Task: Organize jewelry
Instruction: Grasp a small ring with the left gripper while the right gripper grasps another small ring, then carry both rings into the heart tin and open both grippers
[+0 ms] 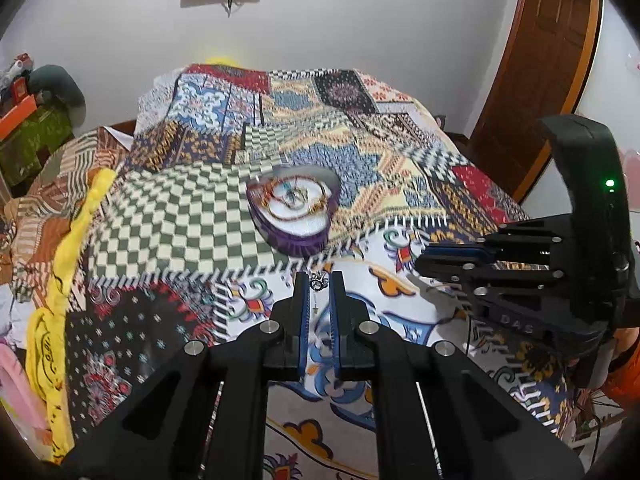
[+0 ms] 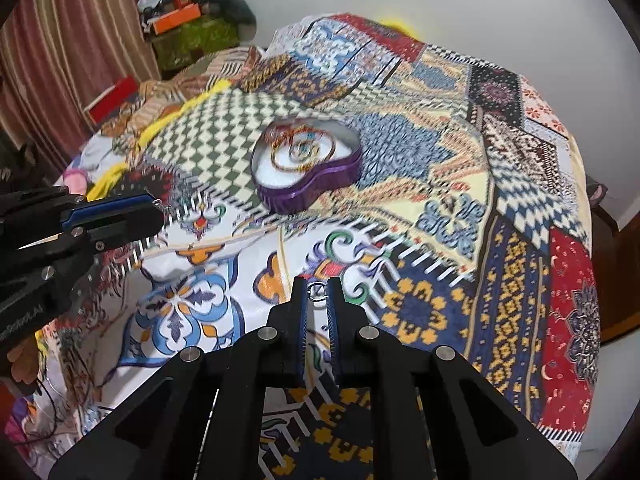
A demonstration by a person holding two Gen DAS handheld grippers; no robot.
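A purple heart-shaped box [image 1: 294, 222] lies open on the patchwork bedspread [image 1: 172, 208], with gold bangles and chains coiled on its white lining. In front of it my left gripper [image 1: 319, 277] is shut on a small silver crown-shaped earring [image 1: 318, 281], and a thin drop dangles between the fingers. My right gripper [image 2: 318, 286] is shut on a small silver ring [image 2: 317, 292], held just above the bedspread [image 2: 440, 208] nearer than the box [image 2: 308, 168]. Each gripper shows in the other's view: the right [image 1: 424, 258] to the right, the left [image 2: 158, 206] to the left.
A yellow cloth [image 1: 80, 240] and striped fabric are bunched along the bed's left side. Boxes and a dark cushion [image 1: 60, 84] are stacked at the far left by a striped curtain [image 2: 80, 40]. A brown door [image 1: 540, 80] stands at the right. Thin cables [image 2: 60, 392] trail near me.
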